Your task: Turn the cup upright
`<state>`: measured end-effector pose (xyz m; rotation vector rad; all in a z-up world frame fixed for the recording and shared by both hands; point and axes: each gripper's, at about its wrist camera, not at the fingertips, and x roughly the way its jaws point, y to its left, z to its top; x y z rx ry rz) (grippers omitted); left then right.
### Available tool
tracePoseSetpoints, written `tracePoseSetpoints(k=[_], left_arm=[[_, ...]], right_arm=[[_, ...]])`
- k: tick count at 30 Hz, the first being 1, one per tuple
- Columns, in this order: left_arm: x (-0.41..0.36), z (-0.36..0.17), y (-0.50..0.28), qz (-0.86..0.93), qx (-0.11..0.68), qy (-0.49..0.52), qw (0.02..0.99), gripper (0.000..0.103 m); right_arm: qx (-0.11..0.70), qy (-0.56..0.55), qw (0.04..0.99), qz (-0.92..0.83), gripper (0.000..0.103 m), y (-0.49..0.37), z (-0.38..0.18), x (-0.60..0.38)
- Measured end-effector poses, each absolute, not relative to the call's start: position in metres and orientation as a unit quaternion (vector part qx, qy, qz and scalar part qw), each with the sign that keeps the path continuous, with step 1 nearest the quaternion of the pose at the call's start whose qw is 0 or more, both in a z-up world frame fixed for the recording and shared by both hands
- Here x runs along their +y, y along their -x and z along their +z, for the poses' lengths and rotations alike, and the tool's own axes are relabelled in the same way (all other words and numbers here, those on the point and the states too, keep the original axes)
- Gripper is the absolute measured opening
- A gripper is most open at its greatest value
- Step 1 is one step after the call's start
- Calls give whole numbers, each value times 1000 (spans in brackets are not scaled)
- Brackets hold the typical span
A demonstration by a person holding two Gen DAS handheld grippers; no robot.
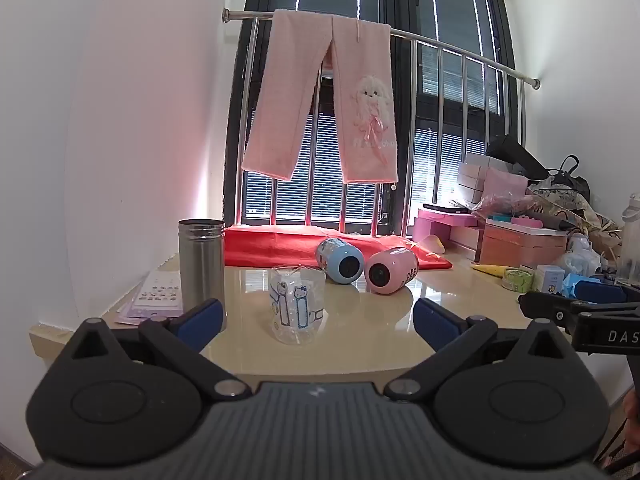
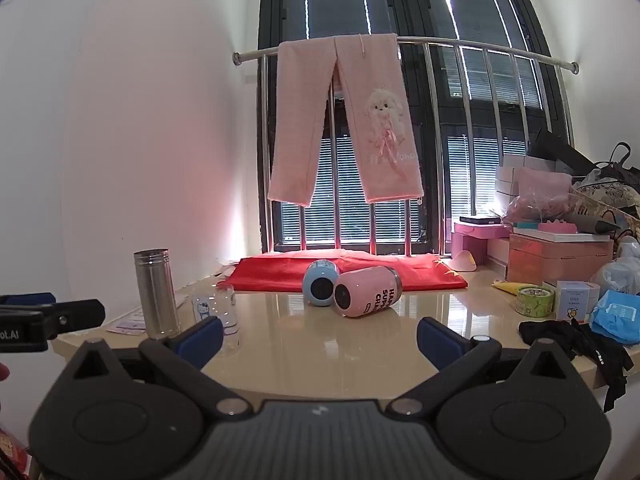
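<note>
A pink cup [image 1: 390,270] [image 2: 366,291] and a blue cup [image 1: 339,260] [image 2: 319,282] lie on their sides on the beige table [image 1: 360,336], dark round ends facing me. A clear glass with cat prints [image 1: 297,304] [image 2: 218,314] stands in front of my left gripper; I cannot tell which way up it is. A steel flask [image 1: 202,268] [image 2: 156,292] stands upright at the left. My left gripper [image 1: 318,320] is open and empty, short of the glass. My right gripper [image 2: 320,334] is open and empty, short of the pink cup.
A red cloth [image 1: 288,246] lies behind the cups by the window rail with pink trousers [image 1: 340,100]. Boxes, bags and a green tape roll [image 2: 534,300] crowd the right side. A black cloth [image 2: 580,340] lies at the right front edge. A sticker sheet [image 1: 158,296] lies left.
</note>
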<state>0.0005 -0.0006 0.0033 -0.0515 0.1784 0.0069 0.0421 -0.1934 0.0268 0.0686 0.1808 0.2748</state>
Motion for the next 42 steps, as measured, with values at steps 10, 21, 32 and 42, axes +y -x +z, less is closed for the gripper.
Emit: tracePoseSetpoints(k=[10, 21, 32, 42], left_arm=[[-1, 4, 0, 3, 88, 26, 996, 103], [0, 6, -1, 3, 88, 26, 996, 103], [0, 5, 0, 3, 87, 26, 996, 103], [0, 5, 0, 3, 87, 26, 996, 103]], right_arm=[[94, -35, 985, 138, 103, -42, 27, -193], [94, -35, 985, 137, 103, -42, 26, -194], [94, -34, 985, 138, 103, -42, 27, -194], [94, -34, 985, 137, 103, -42, 27, -193]])
